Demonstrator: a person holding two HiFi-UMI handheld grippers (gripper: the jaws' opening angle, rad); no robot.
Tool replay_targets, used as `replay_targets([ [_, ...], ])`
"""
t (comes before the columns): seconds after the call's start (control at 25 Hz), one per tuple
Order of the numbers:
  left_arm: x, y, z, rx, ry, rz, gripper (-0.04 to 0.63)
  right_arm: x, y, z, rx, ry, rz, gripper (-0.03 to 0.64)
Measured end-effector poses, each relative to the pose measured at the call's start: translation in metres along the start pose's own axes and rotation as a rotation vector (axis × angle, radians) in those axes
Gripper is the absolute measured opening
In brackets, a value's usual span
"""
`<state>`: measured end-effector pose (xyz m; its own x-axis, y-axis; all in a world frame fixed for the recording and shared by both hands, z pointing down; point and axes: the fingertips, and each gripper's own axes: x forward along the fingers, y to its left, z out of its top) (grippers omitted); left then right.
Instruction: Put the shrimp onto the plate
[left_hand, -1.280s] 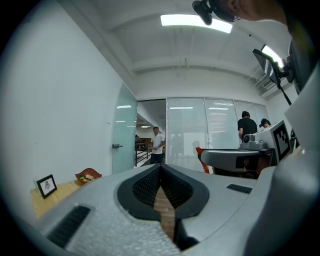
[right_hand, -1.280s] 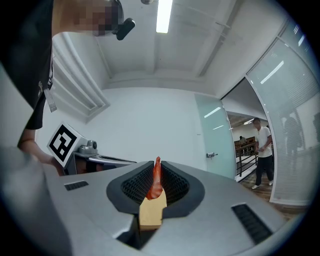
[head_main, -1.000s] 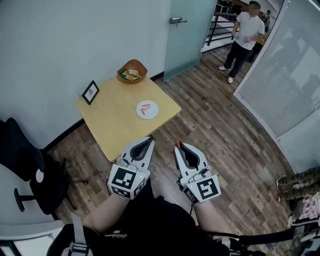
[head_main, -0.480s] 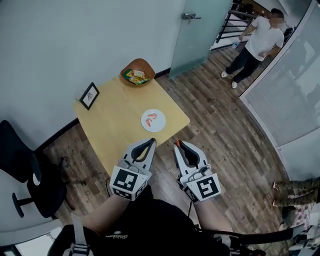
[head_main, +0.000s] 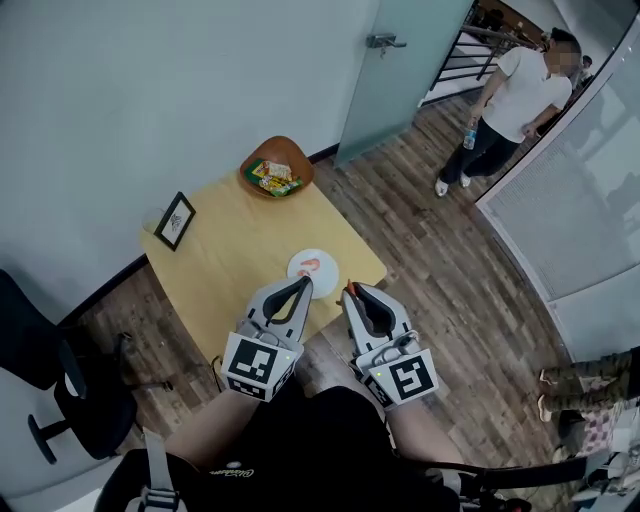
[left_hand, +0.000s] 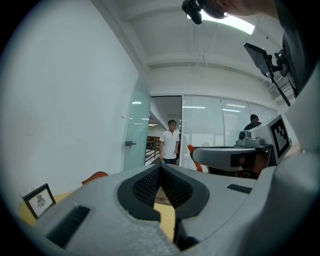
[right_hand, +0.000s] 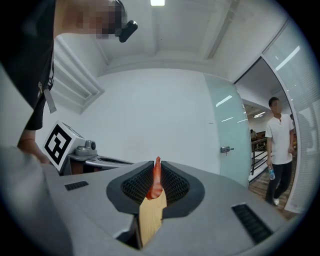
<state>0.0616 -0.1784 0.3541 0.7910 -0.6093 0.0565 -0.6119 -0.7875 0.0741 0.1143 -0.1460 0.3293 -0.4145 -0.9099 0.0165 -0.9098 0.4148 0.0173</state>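
A white plate (head_main: 322, 260) lies near the front edge of the small wooden table (head_main: 230, 262), with an orange shrimp (head_main: 311, 265) on it. My right gripper (head_main: 349, 291) is shut on another orange-red shrimp (right_hand: 156, 180), whose tip pokes out past the jaws; it hovers just off the table's front edge, right of the plate. My left gripper (head_main: 302, 284) is shut with nothing in it, its tips over the plate's near rim and hiding part of it. In the left gripper view the right gripper (left_hand: 220, 155) shows beside it, the held shrimp (left_hand: 191, 150) at its tip.
A wooden bowl (head_main: 276, 167) of snacks sits at the table's far corner and a small picture frame (head_main: 175, 220) at its left corner. A black chair (head_main: 50, 370) stands left. A person (head_main: 510, 100) stands by the glass door (head_main: 400, 60).
The view has closed in on the table: the plate now lies right at the gripper tips. Both grippers keep their pose, the right still shut on the shrimp. The far person has stepped left.
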Motion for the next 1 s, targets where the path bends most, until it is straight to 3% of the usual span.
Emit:
replay_targets([
  [0.56,0.022,0.002,0.005,0.053,0.026,0.06,0.002,0.013,-0.018,0.003,-0.002,-0.017,0.085,0.044],
  [1.0,0.036,0.006,-0.03,0.044,0.119,0.075,0.002,0.022,-0.024,-0.03,0.054,0.059,0.111,0.044],
])
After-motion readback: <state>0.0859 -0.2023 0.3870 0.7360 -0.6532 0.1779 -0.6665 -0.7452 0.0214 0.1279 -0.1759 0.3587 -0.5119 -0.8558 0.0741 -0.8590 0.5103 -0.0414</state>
